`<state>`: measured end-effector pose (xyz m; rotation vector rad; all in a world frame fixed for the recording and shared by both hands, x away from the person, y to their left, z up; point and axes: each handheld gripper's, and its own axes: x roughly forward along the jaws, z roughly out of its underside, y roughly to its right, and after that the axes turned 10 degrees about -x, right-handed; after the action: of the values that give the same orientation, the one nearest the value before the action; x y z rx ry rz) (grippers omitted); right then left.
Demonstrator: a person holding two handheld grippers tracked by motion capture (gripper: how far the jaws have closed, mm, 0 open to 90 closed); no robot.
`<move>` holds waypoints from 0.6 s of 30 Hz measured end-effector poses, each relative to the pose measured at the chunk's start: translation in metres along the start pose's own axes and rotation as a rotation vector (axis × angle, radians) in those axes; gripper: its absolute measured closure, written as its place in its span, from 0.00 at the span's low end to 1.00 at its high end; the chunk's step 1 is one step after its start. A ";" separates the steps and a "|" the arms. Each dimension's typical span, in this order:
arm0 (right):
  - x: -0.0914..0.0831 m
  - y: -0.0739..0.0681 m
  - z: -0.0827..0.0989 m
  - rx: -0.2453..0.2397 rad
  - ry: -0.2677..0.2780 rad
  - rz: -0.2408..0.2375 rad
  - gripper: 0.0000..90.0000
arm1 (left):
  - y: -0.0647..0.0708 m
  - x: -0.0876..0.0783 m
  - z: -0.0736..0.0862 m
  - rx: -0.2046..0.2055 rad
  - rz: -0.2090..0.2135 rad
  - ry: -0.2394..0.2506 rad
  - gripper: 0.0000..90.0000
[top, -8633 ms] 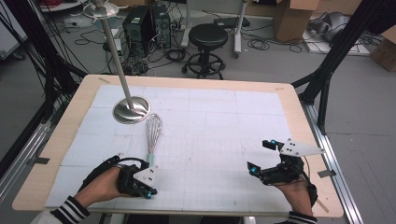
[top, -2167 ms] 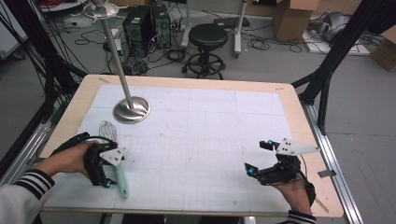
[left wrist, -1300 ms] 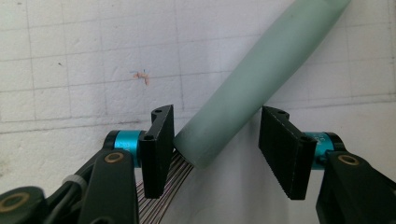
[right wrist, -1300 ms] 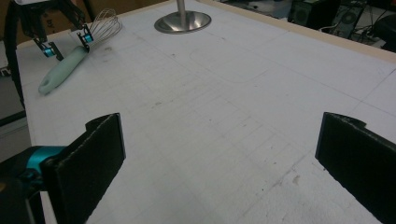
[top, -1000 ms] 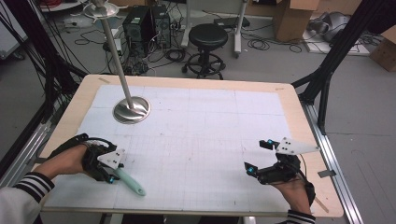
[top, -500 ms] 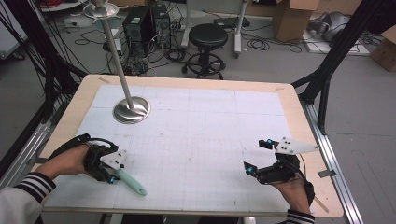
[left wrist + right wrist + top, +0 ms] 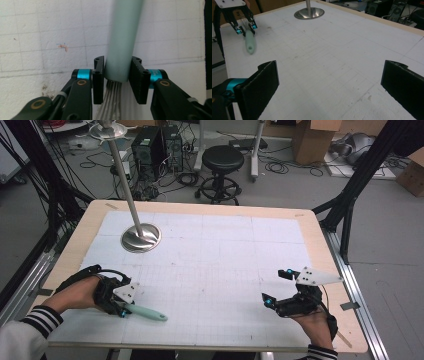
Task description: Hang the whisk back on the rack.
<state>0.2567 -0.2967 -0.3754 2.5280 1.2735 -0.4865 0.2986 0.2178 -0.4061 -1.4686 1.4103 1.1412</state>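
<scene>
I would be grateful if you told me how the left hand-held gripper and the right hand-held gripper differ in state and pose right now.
The left hand-held gripper has just been closing, its jaws set on the whisk where the mint handle meets the wires; the right hand-held gripper stands wide open with nothing between its jaws. The left sits at the table's near-left corner, the right at the near-right. Both have black jaws with blue fittings.

We note a matt, smooth plastic whisk handle (image 7: 123, 37) – thin metal wires (image 7: 113, 100); a polished metal stand base (image 7: 141, 237).
</scene>
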 end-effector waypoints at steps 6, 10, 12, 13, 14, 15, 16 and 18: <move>0.000 0.000 0.000 0.001 0.000 -0.001 0.01 | -0.001 -0.002 -0.002 -0.050 0.006 0.001 0.77; -0.001 0.001 0.000 -0.001 0.000 0.003 0.01 | -0.002 -0.009 -0.002 -0.093 -0.014 0.043 0.77; -0.001 0.001 0.000 -0.001 0.001 0.002 0.01 | -0.002 -0.015 -0.002 -0.129 -0.027 0.072 0.77; -0.001 0.001 0.001 -0.002 0.000 0.001 0.01 | -0.003 -0.017 -0.002 -0.136 -0.027 0.078 0.77; -0.001 0.001 0.001 0.000 0.001 0.001 0.01 | -0.003 -0.020 -0.002 -0.146 -0.025 0.086 0.77; -0.001 0.001 0.000 0.000 0.002 0.002 0.01 | -0.002 -0.022 -0.002 -0.160 -0.039 0.099 0.77; -0.001 0.001 0.000 0.000 0.002 0.002 0.01 | -0.002 -0.026 -0.001 -0.174 -0.035 0.113 0.77; -0.001 0.001 0.000 0.000 0.002 0.002 0.01 | -0.001 -0.032 -0.001 -0.193 -0.050 0.148 0.77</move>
<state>0.2566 -0.2979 -0.3751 2.5299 1.2711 -0.4836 0.3006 0.2263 -0.3750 -1.7459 1.3838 1.1842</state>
